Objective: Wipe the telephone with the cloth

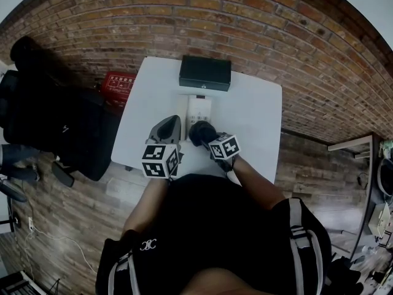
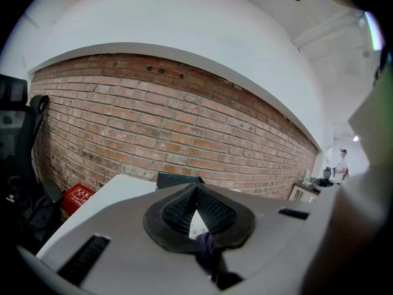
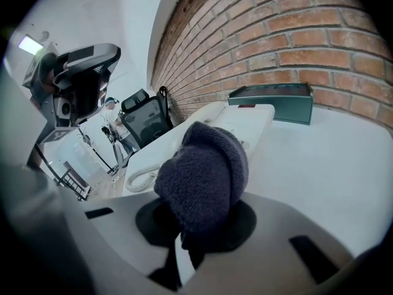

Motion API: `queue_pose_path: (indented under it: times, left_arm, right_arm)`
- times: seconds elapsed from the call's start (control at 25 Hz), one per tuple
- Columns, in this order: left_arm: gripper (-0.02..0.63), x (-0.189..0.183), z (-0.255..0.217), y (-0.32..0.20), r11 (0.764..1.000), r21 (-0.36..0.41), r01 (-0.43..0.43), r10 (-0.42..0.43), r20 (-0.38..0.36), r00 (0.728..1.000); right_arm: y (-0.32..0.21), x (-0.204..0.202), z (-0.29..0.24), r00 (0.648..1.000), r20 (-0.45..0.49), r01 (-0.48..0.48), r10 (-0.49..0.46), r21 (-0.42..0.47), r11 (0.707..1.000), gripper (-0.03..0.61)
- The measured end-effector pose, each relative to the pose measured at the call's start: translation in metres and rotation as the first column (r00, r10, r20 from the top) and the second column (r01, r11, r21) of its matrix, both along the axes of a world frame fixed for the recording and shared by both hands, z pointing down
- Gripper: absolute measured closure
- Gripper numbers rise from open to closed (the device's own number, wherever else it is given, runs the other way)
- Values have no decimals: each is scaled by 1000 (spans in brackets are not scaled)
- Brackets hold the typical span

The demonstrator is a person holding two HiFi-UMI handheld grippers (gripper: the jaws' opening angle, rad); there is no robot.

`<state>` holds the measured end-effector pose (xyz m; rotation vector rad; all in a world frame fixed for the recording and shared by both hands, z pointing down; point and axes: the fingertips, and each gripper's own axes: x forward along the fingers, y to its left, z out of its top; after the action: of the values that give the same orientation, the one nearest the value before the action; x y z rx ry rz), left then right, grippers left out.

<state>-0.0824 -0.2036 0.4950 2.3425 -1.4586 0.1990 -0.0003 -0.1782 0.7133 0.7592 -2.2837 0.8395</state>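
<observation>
A white telephone (image 1: pixel 198 108) lies in the middle of the white table (image 1: pixel 258 115), with its coiled cord (image 3: pixel 142 180) on its left side. My right gripper (image 1: pixel 207 139) is shut on a bunched dark purple-grey cloth (image 1: pixel 200 131), held at the phone's near end. In the right gripper view the cloth (image 3: pixel 206 171) hides the fingertips of the right gripper (image 3: pixel 202 209), and the telephone (image 3: pixel 245 118) lies just beyond it. My left gripper (image 1: pixel 169 124) hovers left of the phone, its jaws shut tip to tip (image 2: pixel 198 192). A scrap of dark cloth (image 2: pixel 206 246) shows low in the left gripper view.
A dark green box (image 1: pixel 205 72) stands at the table's far edge against the brick wall. A red crate (image 1: pixel 120 82) and a black office chair (image 1: pixel 49 115) are on the floor to the left. The person's body fills the near side.
</observation>
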Motion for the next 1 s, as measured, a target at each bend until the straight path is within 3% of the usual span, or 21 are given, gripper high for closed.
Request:
queue_pose_path:
  times: [0.88,1.0]
  left_arm:
    - [618,7,3,6,1000,-2,13,-14,-9,1000]
    - [618,11,5,6,1000,-8,9,-9,-11,1000]
  right_arm:
    - [-5,35,-4,997,0,-81,81,14,997,546]
    - [-7,39,-1,997,-38,-66,67,32,997,546]
